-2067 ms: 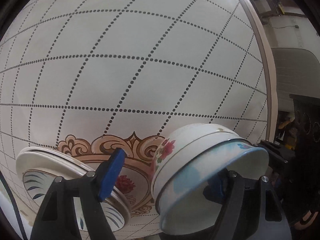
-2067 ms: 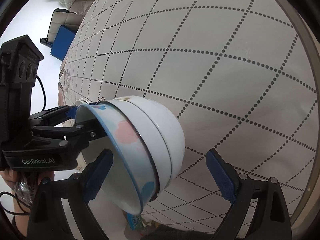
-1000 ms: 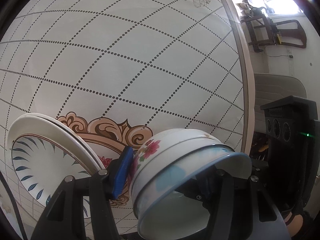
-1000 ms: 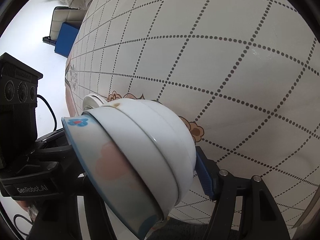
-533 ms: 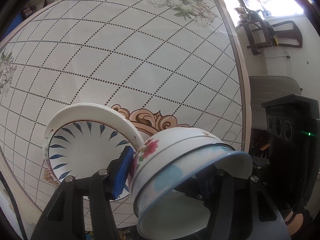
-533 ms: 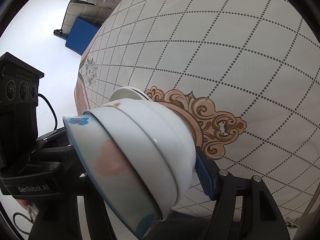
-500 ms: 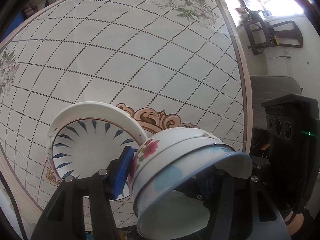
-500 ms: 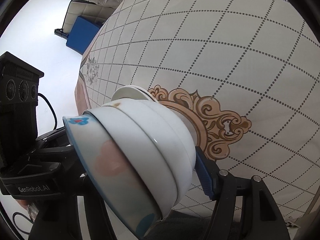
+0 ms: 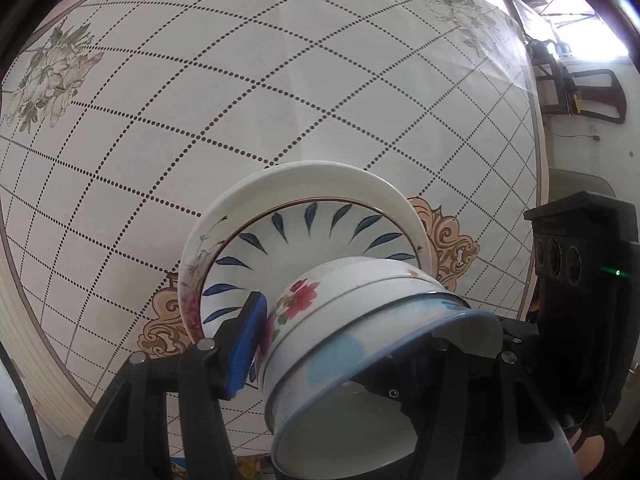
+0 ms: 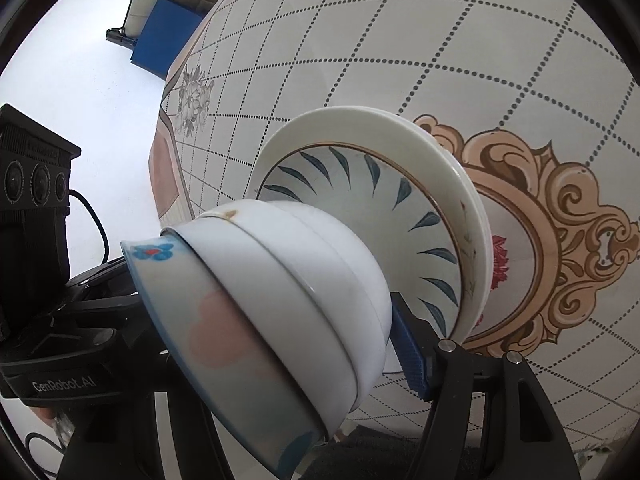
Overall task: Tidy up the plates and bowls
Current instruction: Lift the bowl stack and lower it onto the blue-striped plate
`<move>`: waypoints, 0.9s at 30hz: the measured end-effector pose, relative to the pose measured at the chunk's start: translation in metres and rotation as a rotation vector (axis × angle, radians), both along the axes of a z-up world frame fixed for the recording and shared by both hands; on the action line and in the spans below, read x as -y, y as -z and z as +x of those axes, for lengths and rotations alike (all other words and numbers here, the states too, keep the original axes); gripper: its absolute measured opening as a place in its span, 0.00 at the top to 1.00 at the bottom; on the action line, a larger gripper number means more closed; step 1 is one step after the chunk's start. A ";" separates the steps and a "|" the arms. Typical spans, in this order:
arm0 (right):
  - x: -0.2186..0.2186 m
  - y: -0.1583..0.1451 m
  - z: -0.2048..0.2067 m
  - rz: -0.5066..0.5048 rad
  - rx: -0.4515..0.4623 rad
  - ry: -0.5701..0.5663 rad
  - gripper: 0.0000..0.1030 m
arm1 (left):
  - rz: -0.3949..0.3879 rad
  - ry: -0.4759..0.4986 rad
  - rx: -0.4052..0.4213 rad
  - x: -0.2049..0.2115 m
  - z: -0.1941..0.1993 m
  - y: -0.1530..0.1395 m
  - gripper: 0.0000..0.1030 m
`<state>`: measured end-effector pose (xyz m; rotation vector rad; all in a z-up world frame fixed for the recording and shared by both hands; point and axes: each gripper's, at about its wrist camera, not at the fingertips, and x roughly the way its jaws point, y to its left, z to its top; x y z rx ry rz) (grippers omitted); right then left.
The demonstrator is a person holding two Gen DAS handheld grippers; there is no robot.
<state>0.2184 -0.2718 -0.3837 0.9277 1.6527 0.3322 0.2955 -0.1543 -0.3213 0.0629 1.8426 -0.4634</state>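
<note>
A stack of three nested bowls hangs tilted in the air, a floral one at the outside and a blue-rimmed one at the inside. My left gripper is shut on it, and my right gripper is shut on it from the other side. Each view shows one blue pad against the bowls; the other finger is hidden behind them. Just beyond the bowls, a stack of plates lies on the table, topped by a blue-leaf dish.
The round table has a dotted-grid cloth with an ornate centre emblem. Its edge curves close at the lower left. A dark chair stands past the far right edge, and a blue box sits on the floor.
Both grippers have carried the bowl stack across the table toward the plates. The plates went from the left edge of the views to just behind the bowls. Neither grip changed.
</note>
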 end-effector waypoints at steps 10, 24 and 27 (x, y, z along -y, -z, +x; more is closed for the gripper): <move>-0.024 0.026 0.011 -0.024 -0.047 -0.022 0.33 | -0.004 -0.016 -0.036 -0.012 0.004 0.023 0.46; -0.022 0.031 0.030 -0.042 -0.072 -0.032 0.34 | -0.006 -0.050 -0.058 -0.012 0.012 0.033 0.46; -0.021 0.032 0.031 -0.037 -0.079 -0.032 0.34 | -0.009 -0.058 -0.064 -0.013 0.013 0.033 0.46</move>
